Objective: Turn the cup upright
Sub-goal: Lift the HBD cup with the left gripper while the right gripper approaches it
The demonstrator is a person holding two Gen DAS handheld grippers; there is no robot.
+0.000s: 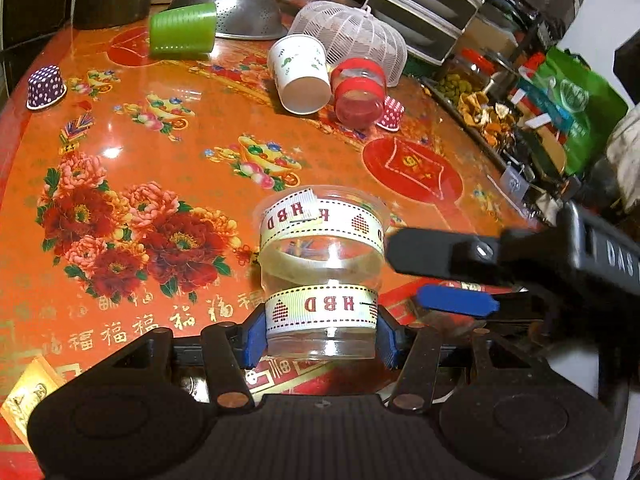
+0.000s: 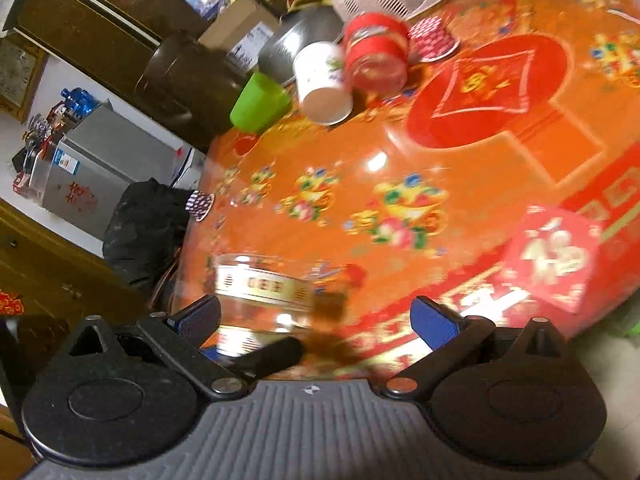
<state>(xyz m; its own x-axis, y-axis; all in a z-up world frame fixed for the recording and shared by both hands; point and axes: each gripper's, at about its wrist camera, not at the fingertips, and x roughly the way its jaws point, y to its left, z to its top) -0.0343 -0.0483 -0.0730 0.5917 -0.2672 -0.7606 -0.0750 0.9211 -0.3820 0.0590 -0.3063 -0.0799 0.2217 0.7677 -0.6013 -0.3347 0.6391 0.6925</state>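
Right up close, the left hand-held gripper (image 1: 321, 338) has its blue ribbed pads clamped on either side of the clear plastic cup (image 1: 320, 264), gripping the narrow base end just below a cream ribbon band printed "HBD" with little red trees. The cup's wide rim points away from the camera, a second ribbon band wrapped near it, and its thin see-through wall shows the table (image 1: 168, 128) behind, a glossy orange cloth printed with peonies and gold characters. Whether the cup touches the table, I cannot tell.

Just to the cup's right sits the right hand-held gripper (image 1: 448, 276), one black finger beside the rim and one blue pad lower down, jaws spread apart and holding nothing. Its own view is blurred, but the pads stand wide with the cup (image 2: 260, 288) low at the left.

Further back lie a white paper cup (image 1: 302, 74) on its side, a red-banded clear jar (image 1: 360, 94) beside it, a ridged green cup (image 1: 182, 34) tipped against a perforated steel colander (image 1: 236, 12), and a white mesh dome cover (image 1: 352, 40).
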